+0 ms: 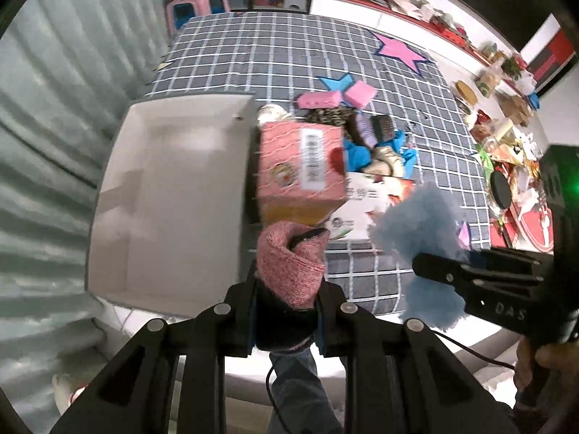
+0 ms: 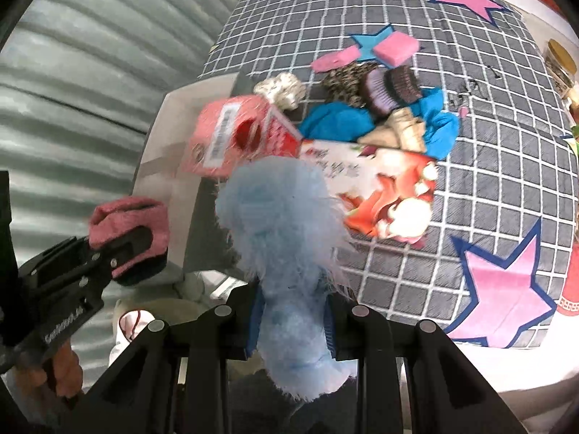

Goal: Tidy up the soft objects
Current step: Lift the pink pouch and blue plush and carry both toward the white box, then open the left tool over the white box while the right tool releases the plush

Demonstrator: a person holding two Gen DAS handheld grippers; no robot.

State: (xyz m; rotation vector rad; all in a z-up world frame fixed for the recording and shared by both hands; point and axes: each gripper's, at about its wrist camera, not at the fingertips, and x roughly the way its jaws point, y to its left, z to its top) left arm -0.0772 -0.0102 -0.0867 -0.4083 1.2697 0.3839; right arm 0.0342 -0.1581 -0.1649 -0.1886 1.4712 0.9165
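Here the pink sock sits pinched between the fingers of the left tool, its dark cuff squeezed at the pads and its knit toe sticking up past them. It hangs above the near edge of the bed, just right of the white box, whose open inside shows pale walls and floor. The right tool is closed on a fluffy blue sock, which bulges out above the fingers and trails below them; from the left wrist view it appears to the right of the pink sock, apart from it. Beyond both lies the pile on the grid blanket: a pink carton wrapped in netting leans against the box's right wall, a printed white pack lies beside it, and behind these sit a blue cloth, a beige sock, a purple striped sock, a leopard-print piece and two pink sponges. Pink stars mark the blanket.
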